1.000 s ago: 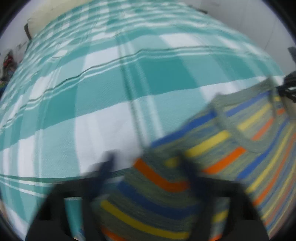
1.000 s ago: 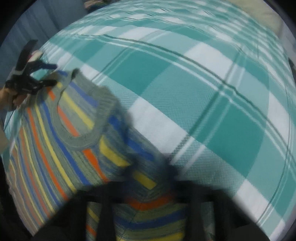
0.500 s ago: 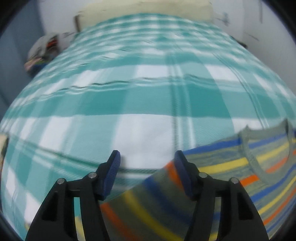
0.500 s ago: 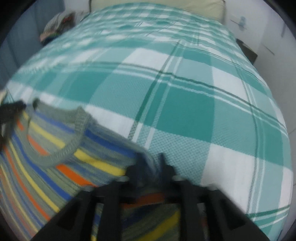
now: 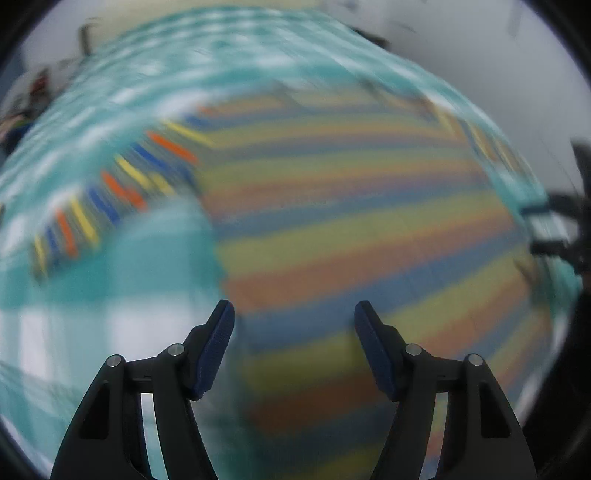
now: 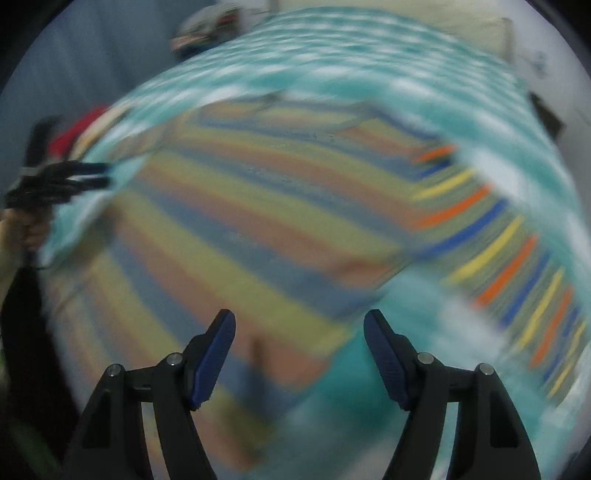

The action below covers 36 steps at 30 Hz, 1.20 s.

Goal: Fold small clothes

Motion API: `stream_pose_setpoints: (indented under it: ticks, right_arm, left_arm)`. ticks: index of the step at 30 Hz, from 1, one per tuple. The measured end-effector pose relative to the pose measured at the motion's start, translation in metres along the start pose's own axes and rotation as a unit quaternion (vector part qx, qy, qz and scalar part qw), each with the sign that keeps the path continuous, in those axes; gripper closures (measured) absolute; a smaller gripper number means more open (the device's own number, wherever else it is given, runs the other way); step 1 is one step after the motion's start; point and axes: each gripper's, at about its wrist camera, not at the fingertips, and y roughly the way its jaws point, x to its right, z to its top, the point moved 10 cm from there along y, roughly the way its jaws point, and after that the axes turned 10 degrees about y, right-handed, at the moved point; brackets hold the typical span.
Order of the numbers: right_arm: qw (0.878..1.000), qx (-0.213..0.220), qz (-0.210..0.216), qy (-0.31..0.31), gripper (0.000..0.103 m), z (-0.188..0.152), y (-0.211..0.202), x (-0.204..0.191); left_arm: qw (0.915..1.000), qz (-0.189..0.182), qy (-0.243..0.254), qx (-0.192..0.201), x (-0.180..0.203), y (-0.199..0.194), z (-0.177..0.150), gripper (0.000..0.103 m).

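A small striped sweater [image 5: 351, 229], with blue, yellow and orange bands on grey-green, lies spread flat on the teal and white checked bedspread [image 5: 92, 288]. Both views are motion blurred. My left gripper [image 5: 293, 332] hovers above the sweater's lower body near its left edge, its jaws opening with nothing between the pads. One sleeve [image 5: 110, 192] stretches out to the left. My right gripper [image 6: 299, 339] hangs over the lower right part of the same sweater [image 6: 240, 229], its jaws also opening and holding nothing. The other sleeve [image 6: 517, 258] runs off to the right.
The other gripper [image 6: 59, 177] and a hand [image 6: 29, 229] show at the left edge of the right wrist view. A pile of clothes [image 6: 207, 26] lies beyond the bed's far corner. A pillow [image 6: 480, 29] sits at the head of the bed.
Both grippers let go of the sweater's shoulders, opened wide and swept back towards its lower end. The whole sweater now lies spread in view where only the neckline showed before.
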Motion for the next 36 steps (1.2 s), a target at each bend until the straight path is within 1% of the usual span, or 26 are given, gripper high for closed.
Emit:
stream_pose_setpoints:
  ticks: [1, 3, 4, 5, 6, 7, 8, 9, 11, 13, 15, 16, 17, 18, 19, 20, 22, 24, 26, 28, 29, 30, 32, 33, 34, 36]
  right_arm:
    - [1.0, -0.006, 0.016, -0.011, 0.032, -0.022, -0.002, -0.022]
    - [0.999, -0.018, 0.023, -0.03, 0.032, -0.056, -0.002, -0.05]
    - [0.999, -0.026, 0.008, -0.045, 0.032, -0.077, 0.0, -0.06]
    - [0.997, -0.035, -0.021, -0.06, 0.032, -0.099, 0.004, -0.064]
    - [0.995, -0.046, -0.05, -0.07, 0.032, -0.117, 0.008, -0.062]
    - [0.993, -0.054, -0.073, -0.076, 0.032, -0.133, 0.01, -0.059]
    - [0.991, -0.052, -0.095, -0.076, 0.032, -0.151, 0.008, -0.055]
    - [0.99, -0.049, -0.107, -0.072, 0.031, -0.162, 0.005, -0.051]
    - [0.99, -0.068, -0.116, -0.051, 0.032, -0.185, -0.004, -0.041]
    - [0.99, -0.078, -0.112, -0.028, 0.033, -0.194, -0.02, -0.036]
    - [0.992, -0.05, -0.113, -0.015, 0.032, -0.183, -0.04, -0.032]
    - [0.993, -0.022, -0.117, -0.01, 0.031, -0.17, -0.052, -0.029]
    - [0.993, 0.0, -0.121, -0.008, 0.031, -0.158, -0.06, -0.027]
    - [0.991, 0.031, -0.127, -0.004, 0.029, -0.138, -0.069, -0.024]
    - [0.99, 0.051, -0.131, -0.001, 0.028, -0.122, -0.074, -0.021]
    - [0.989, 0.066, -0.134, 0.002, 0.026, -0.108, -0.075, -0.02]
    - [0.984, 0.106, -0.14, 0.018, 0.024, -0.07, -0.073, -0.01]
    - [0.98, 0.129, -0.144, 0.042, 0.022, -0.05, -0.068, -0.004]
    - [0.975, 0.153, -0.135, 0.087, 0.022, -0.033, -0.055, 0.012]
    - [0.971, 0.163, -0.129, 0.119, 0.022, -0.024, -0.042, 0.027]
    - [0.966, 0.173, -0.133, 0.137, 0.022, -0.018, -0.038, 0.035]
    - [0.959, 0.189, -0.134, 0.162, 0.022, -0.016, -0.035, 0.047]
    - [0.948, 0.214, -0.15, 0.18, 0.022, -0.015, -0.034, 0.063]
    - [0.943, 0.222, -0.164, 0.184, 0.022, -0.016, -0.033, 0.072]
    - [0.941, 0.221, -0.176, 0.187, 0.022, -0.019, -0.029, 0.08]
    - [0.937, 0.212, -0.198, 0.194, 0.022, -0.027, -0.023, 0.097]
  left_arm:
    - [0.9998, 0.002, 0.015, -0.011, 0.017, 0.0, -0.016, 0.033]
    - [0.9979, 0.036, 0.047, -0.029, 0.038, 0.0, -0.045, 0.035]
    - [0.9958, 0.063, 0.061, -0.023, 0.046, -0.005, -0.058, 0.035]
    - [0.9943, 0.084, 0.063, -0.019, 0.051, -0.011, -0.069, 0.035]
    - [0.9941, 0.09, 0.056, -0.022, 0.053, -0.017, -0.079, 0.035]
    - [0.9943, 0.091, 0.047, -0.028, 0.054, -0.022, -0.088, 0.035]
    - [0.9946, 0.09, 0.041, -0.033, 0.054, -0.024, -0.094, 0.035]
    - [0.9946, 0.087, 0.036, -0.045, 0.055, -0.028, -0.102, 0.035]
    - [0.9947, 0.083, 0.027, -0.053, 0.054, -0.038, -0.104, 0.035]
    - [0.9972, 0.07, 0.0, -0.027, 0.049, -0.054, -0.09, 0.035]
    - [0.9975, 0.059, -0.033, 0.017, 0.04, -0.073, -0.062, 0.027]
    - [0.9957, 0.056, -0.052, 0.051, 0.033, -0.086, -0.036, 0.02]
    - [0.9937, 0.059, -0.062, 0.073, 0.03, -0.092, -0.026, 0.015]
    - [0.9904, 0.066, -0.075, 0.095, 0.024, -0.099, -0.008, 0.012]
    - [0.9865, 0.07, -0.094, 0.114, 0.02, -0.105, 0.009, 0.009]
    - [0.9828, 0.065, -0.115, 0.129, 0.017, -0.107, 0.025, 0.005]
    - [0.9778, 0.05, -0.142, 0.145, 0.018, -0.101, 0.045, 0.002]
    - [0.9765, 0.053, -0.157, 0.138, 0.018, -0.077, 0.058, 0.002]
    - [0.9803, 0.045, -0.162, 0.104, 0.02, -0.031, 0.07, 0.002]
    - [0.9825, 0.048, -0.159, 0.084, 0.019, 0.008, 0.076, 0.003]
    - [0.9825, 0.06, -0.158, 0.078, 0.016, 0.03, 0.081, 0.003]
    - [0.9824, 0.066, -0.158, 0.076, 0.016, 0.042, 0.081, 0.003]
    - [0.9824, 0.083, -0.154, 0.065, 0.011, 0.076, 0.079, 0.001]
    - [0.9819, 0.09, -0.152, 0.067, 0.014, 0.082, 0.077, 0.0]
    - [0.9807, 0.097, -0.149, 0.081, 0.013, 0.085, 0.077, 0.0]
    - [0.9804, 0.105, -0.145, 0.082, 0.015, 0.079, 0.076, 0.0]
